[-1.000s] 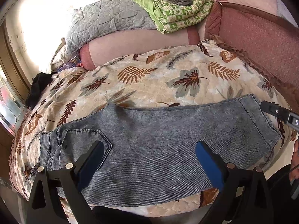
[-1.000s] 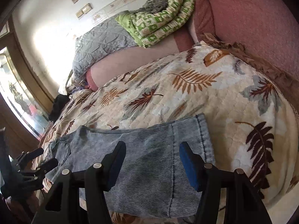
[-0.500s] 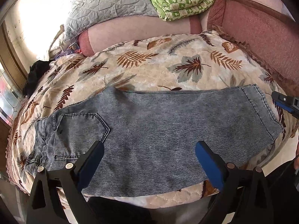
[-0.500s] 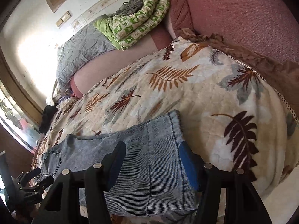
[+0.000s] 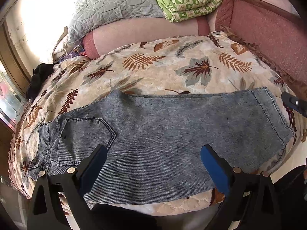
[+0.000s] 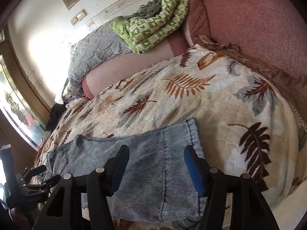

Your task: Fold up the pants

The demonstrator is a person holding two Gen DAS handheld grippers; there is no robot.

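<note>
Leaf-printed quilting covers the bed (image 5: pixel 153 72), which serves as the wide, soft work surface, and every place here is given from it. At its far side a grey quilt (image 5: pixel 115 5) and a green checked blanket (image 5: pixel 191 2) are stacked on the pink bolster, apparently parked out of the folding area. Across the bed's near edge lie the pants (image 5: pixel 163 130), faded grey-blue denim, apparently already doubled leg on leg with a back pocket facing up, stretched flat so the next fold can run across their length; the waistband sits toward the bed's window end and the cuffs toward its padded pink side. The left gripper (image 5: pixel 151 163) hangs over the pants' seat and thigh at the bed's near edge, jaws wide apart and holding nothing. The right gripper (image 6: pixel 155 161) hangs over the cuff end, jaws likewise spread and empty, probably lined up to take the hem.
</note>
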